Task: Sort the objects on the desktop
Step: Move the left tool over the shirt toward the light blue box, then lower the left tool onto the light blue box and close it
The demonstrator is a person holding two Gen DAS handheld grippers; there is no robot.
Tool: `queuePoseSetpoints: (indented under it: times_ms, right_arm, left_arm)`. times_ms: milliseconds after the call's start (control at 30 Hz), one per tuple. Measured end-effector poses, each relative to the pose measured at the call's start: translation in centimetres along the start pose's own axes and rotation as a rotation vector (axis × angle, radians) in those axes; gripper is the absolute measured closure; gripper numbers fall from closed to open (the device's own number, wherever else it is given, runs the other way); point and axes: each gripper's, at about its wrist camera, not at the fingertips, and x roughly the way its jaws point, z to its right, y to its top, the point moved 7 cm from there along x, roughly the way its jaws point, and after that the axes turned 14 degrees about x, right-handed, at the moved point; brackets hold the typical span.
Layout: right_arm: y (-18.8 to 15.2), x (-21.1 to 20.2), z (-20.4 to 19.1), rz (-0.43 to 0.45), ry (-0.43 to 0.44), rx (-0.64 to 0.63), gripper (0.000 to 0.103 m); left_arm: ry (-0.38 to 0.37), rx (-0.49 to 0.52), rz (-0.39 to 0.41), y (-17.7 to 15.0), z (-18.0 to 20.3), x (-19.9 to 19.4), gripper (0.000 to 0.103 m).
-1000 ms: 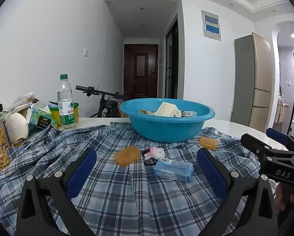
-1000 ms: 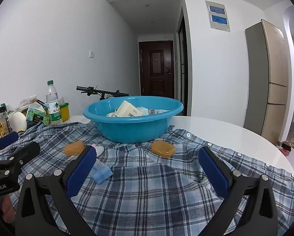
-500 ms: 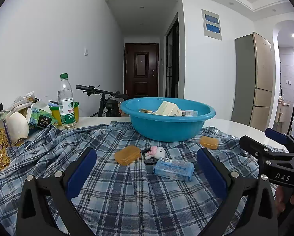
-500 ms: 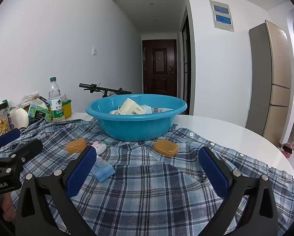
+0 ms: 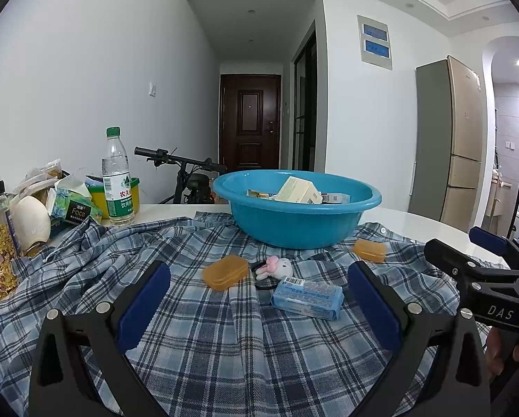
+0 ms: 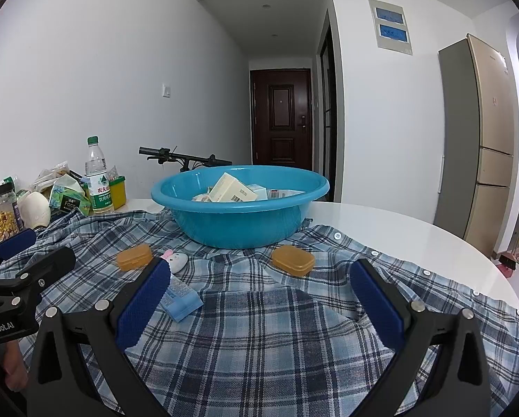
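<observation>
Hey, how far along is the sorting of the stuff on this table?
Partly done: several small boxes already lie in the blue plastic basin. Nothing is in hand; the left gripper and right gripper are both open. Left on the plaid shirt: two amber plastic cases, a small plush bunny and a light blue packet.

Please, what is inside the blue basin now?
Inside the blue basin a cream carton with a barcode leans on top, with smaller printed boxes beside it. Its wall hides whatever lies lower, so the bottom and the full count cannot be seen.
</observation>
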Motion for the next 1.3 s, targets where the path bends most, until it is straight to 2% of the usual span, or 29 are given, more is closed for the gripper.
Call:
queuePoseSetpoints:
  times_ms: [133, 233, 300, 433, 533, 600, 700, 867, 933, 1033, 1100, 1133, 1300]
  right_arm:
    - [-0.1, 0.2, 0.0, -0.009, -0.006, -0.002, 0.0]
    - [-0.4, 0.8, 0.0, -0.046, -0.008, -0.009, 0.0]
    - [-0.9, 1.7, -0.1, -0.1, -0.009, -0.022, 0.0]
    - [-2.6, 3.6, -0.3, -0.262, -0.028, -0.065, 0.0]
    - [-3.5, 4.2, -0.4, -0.338, 0.004, -0.068, 0.0]
    - [-3.8, 4.4, -0.4, -0.38, 0.011, -0.078, 0.0]
    - [-3.6, 4.4, 0.0, -0.402, 0.028, -0.074, 0.0]
    - [-3.6, 4.3, 1.9, -0.419, 0.017, -0.004, 0.0]
    - [-3.6, 4.4, 2.5, -0.431, 0.011, 0.019, 0.0]
    - [-3.3, 3.8, 3.4, -0.424, -0.001, 0.008, 0.0]
    - [-2.8, 3.4, 4.0, -0.411, -0.024, -0.03, 0.0]
    - [-2.6, 3.2, 4.3, -0.408, -0.037, -0.048, 0.0]
    - [-0.9, 3.1, 5.2, -0.405, -0.048, -0.093, 0.0]
  left_arm:
    - [0.01, 0.004, -0.018, -0.2, -0.1, 0.3, 0.0]
    - [-0.009, 0.004, -0.079, -0.9, -0.1, 1.4, 0.0]
    - [-0.027, 0.001, -0.137, -1.5, 0.0, 2.4, 0.0]
    - [-0.076, 0.009, -0.282, -2.9, 0.7, 4.6, 0.0]
    - [-0.17, 0.01, -0.408, -4.2, 1.6, 6.0, 0.0]
    - [-0.286, 0.025, -0.516, -5.1, 2.9, 7.2, 0.0]
    - [-0.396, 0.078, -0.604, -5.6, 4.3, 8.2, 0.0]
    - [-0.429, 0.202, -0.557, -4.1, 5.8, 10.5, 0.0]
    - [-0.473, 0.177, -0.568, -4.2, 6.4, 11.5, 0.0]
    - [-0.492, 0.148, -0.581, -4.4, 7.0, 12.8, 0.001]
    - [-0.495, 0.157, -0.586, -4.5, 7.3, 13.4, 0.017]
    - [-0.48, 0.178, -0.587, -4.6, 7.4, 13.7, 0.021]
    - [-0.494, 0.164, -0.589, -4.4, 7.1, 13.8, 0.024]
